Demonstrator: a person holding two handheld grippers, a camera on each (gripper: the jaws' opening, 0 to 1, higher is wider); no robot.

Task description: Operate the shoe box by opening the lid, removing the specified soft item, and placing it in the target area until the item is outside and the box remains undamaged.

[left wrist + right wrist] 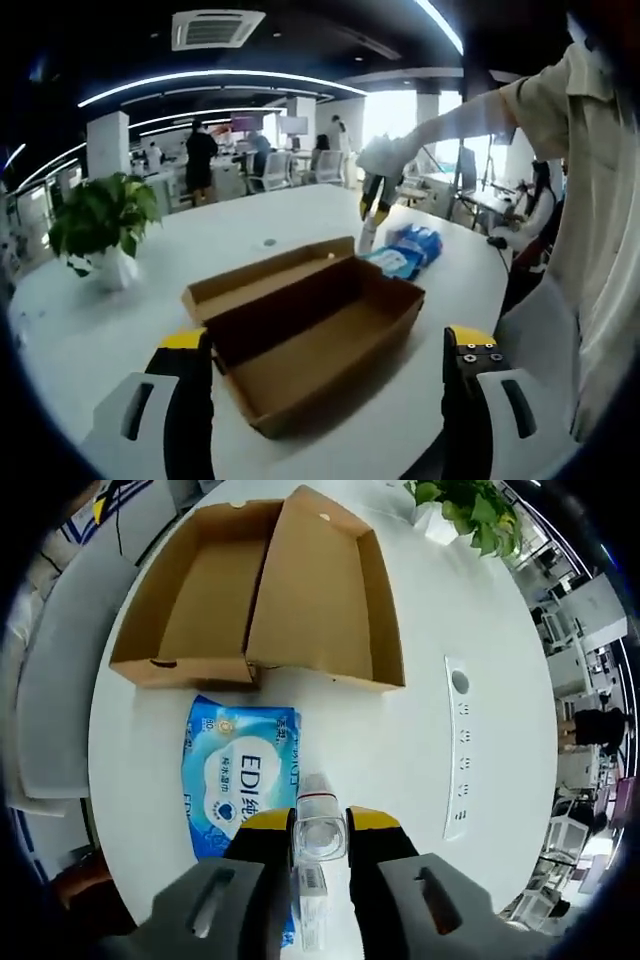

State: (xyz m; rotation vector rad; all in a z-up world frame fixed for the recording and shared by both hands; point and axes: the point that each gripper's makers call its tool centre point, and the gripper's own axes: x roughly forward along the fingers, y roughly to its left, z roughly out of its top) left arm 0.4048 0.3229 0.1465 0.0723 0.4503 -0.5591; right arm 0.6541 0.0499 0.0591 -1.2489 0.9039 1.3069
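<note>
1. Your left gripper (330, 365) hangs low over the white round table (90, 330), its two yellow-tipped jaws spread wide apart with nothing between them.
2. Between those jaws in the left gripper view sits the cardboard shoe box (320, 345), open and with only bare cardboard showing inside; its lid (265, 278) is folded back flat at the box's 11 o'clock side.
3. In the same view, at 1 o'clock from the box, the blue wipes pack (408, 250) lies on the table outside the box, near its far corner but apart from it.
4. Your right gripper (372, 207) shows there too, held by your gloved hand (385, 158) just beside the pack, with a clear bottle (367, 235) standing under its yellow tips.
5. In the right gripper view your right gripper (320, 825) has its jaws drawn narrow around the clear bottle (318, 830), one jaw against each side of it.
6. The wipes pack (240, 775) lies flat at 9 o'clock of the bottle, touching or slightly under it; you cannot tell which.
7. Beyond the pack, at 12 o'clock, the shoe box (325, 605) and its opened lid (195, 590) lie side by side, the lid's edge just beside the pack's top.
8. A potted green plant (470, 510) stands at 1 o'clock near the table's edge, and a white strip of power sockets (456, 748) is set into the table at 3 o'clock.
</note>
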